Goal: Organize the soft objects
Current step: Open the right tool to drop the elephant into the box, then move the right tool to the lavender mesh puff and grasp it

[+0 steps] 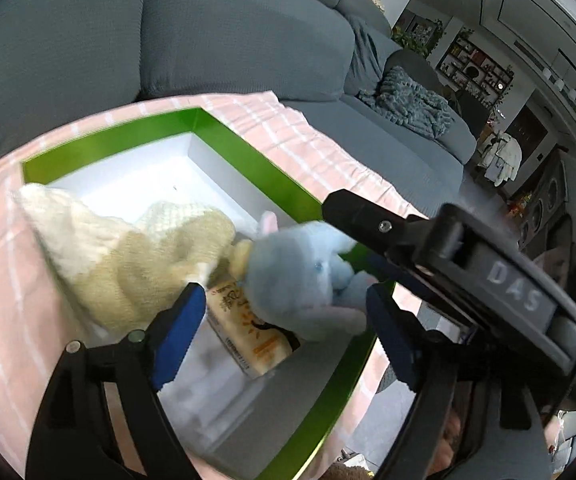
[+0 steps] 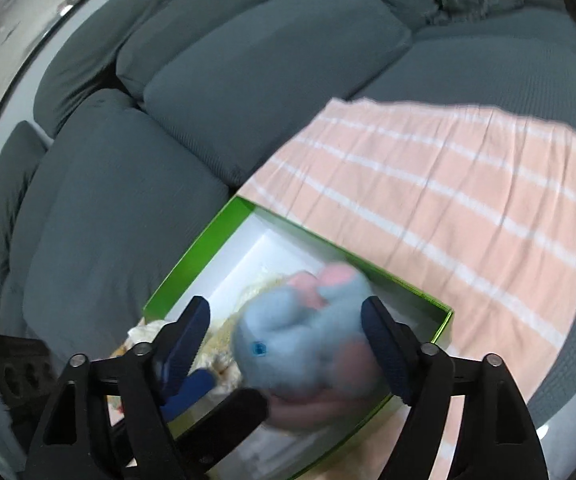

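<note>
- Both my grippers hover over the box: left spread wide, gripping nothing.
- Right fingers are parted around the plush; grasp unclear through blur.
- Plush sits in the box beside a cloth.

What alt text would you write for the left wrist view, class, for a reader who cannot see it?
A blue plush sits over an open green box, between the right gripper's open fingers. A yellow cloth drapes over the box's left side, on a pink striped blanket on a grey sofa. The left gripper is open below.
</note>
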{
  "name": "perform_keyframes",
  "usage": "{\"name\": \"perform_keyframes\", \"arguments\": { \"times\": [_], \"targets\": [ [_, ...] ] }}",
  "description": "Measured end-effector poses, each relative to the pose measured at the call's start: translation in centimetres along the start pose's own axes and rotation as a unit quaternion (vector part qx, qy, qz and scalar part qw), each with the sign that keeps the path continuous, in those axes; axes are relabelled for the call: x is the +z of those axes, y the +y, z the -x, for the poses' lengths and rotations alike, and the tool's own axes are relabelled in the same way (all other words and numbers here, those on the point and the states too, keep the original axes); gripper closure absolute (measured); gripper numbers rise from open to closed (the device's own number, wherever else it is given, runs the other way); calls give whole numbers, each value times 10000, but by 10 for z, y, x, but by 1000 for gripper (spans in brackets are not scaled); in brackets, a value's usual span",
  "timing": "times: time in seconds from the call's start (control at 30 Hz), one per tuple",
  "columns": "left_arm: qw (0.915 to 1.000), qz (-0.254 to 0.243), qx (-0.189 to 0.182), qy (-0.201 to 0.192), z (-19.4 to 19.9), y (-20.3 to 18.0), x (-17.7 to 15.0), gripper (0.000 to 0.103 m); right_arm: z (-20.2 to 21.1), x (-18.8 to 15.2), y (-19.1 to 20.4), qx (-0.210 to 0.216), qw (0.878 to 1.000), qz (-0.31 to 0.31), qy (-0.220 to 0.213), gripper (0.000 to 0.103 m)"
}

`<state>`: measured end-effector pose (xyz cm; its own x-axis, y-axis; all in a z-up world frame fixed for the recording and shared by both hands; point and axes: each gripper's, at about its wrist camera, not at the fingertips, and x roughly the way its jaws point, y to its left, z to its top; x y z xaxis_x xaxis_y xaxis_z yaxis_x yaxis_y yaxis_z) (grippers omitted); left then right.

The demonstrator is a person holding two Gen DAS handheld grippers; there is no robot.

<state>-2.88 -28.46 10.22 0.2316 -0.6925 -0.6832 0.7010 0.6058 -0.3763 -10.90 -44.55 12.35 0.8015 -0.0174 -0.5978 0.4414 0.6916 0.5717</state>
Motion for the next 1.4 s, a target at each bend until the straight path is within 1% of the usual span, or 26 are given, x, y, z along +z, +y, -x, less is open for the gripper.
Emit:
{"name": "perform_keyframes", "arguments": {
  "times": [0.07, 0.2, 0.37, 0.4, 0.43, 0.47, 0.5, 0.63, 0.67, 0.7, 0.77, 0.9, 0.93, 0.97, 1.0, 1.07, 1.1, 1.13, 1.17, 1.2, 1.23, 1.3, 1.37, 1.4],
  "targets": [
    [9999, -12, 101, -92, 10, 3, -1, 20, 7, -1, 8, -71, 9996, 181, -186, 20],
    [9989, 17, 361, -290, 35, 15, -6, 20, 14, -3, 21, 117, 9988, 339, -325, 14],
    [9961, 359, 577, -557, 68, 40, -15, 19, 17, -9, 44, 117, 9967, 649, -467, 13],
    [9954, 389, 639, -596, 74, 44, -18, 17, 18, -11, 50, 123, 9959, 746, -490, 12],
    [9944, 420, 723, -641, 81, 48, -21, 9, 18, -13, 55, 150, 9951, 837, -501, 11],
    [9930, 464, 829, -697, 89, 54, -25, 4, 18, -14, 59, 203, 9944, 905, -505, 6],
    [9914, 520, 927, -757, 97, 60, -29, 2, 18, -16, 64, 317, 9931, 1009, -509, 3],
    [9831, 837, 1246, -1050, 133, 89, -47, 1, 25, -29, 91, 997, 9834, 1409, -556, 3],
    [9816, 904, 1284, -1082, 140, 95, -52, 1, 27, -32, 99, 1129, 9809, 1475, -582, 0],
    [9798, 974, 1349, -1112, 149, 103, -59, 1, 28, -36, 106, 1236, 9787, 1520, -612, 0],
    [9748, 1106, 1550, -1161, 166, 119, -75, 1, 27, -44, 118, 1394, 9751, 1609, -625, 0],
    [9616, 1438, 2012, -1189, 195, 158, -109, 1, 19, -68, 153, 1775, 9593, 2159, -408, 0],
    [9581, 1542, 2091, -1211, 201, 167, -116, 1, 16, -75, 161, 1779, 9572, 2251, -377, 0],
    [9523, 1702, 2181, -1290, 208, 179, -125, 1, 14, -80, 167, 1754, 9565, 2304, -364, 0],
    [9468, 1883, 2209, -1387, 214, 191, -135, 1, 8, -89, 177, 1701, 9554, 2390, -336, 0],
    [9400, 2176, 2162, -1495, 224, 210, -149, 1, -2, -100, 187, 1699, 9548, 2431, -197, 0],
    [9356, 2340, 2174, -1505, 228, 220, -156, 1, -10, -107, 194, 1763, 9543, 2414, 17, 0],
    [9304, 2472, 2268, -1474, 232, 227, -160, 1, -19, -113, 200, 1841, 9537, 2364, 269, 0],
    [9239, 2542, 2466, -1451, 235, 233, -161, 1, -24, -116, 204, 1897, 9533, 2308, 436, 0],
    [9192, 2509, 2630, -1513, 239, 235, -160, 1, -34, -123, 213, 1954, 9523, 2242, 680, 0],
    [9145, 2479, 2757, -1620, 244, 239, -159, 1, -40, -126, 220, 1951, 9519, 2222, 803, 0],
    [9089, 2596, 2811, -1655, 250, 249, -161, 1, -56, -136, 246, 1808, 9499, 2344, 1000, 0],
    [9014, 2890, 2758, -1670, 256, 260, -166, 1, -72, -142, 274, 1579, 9482, 2533, 1090, 0],
    [8992, 2999, 2708, -1676, 258, 263, -169, 1, -80, -146, 289, 1518, 9465, 2611, 1134, 0]
  ]
}}
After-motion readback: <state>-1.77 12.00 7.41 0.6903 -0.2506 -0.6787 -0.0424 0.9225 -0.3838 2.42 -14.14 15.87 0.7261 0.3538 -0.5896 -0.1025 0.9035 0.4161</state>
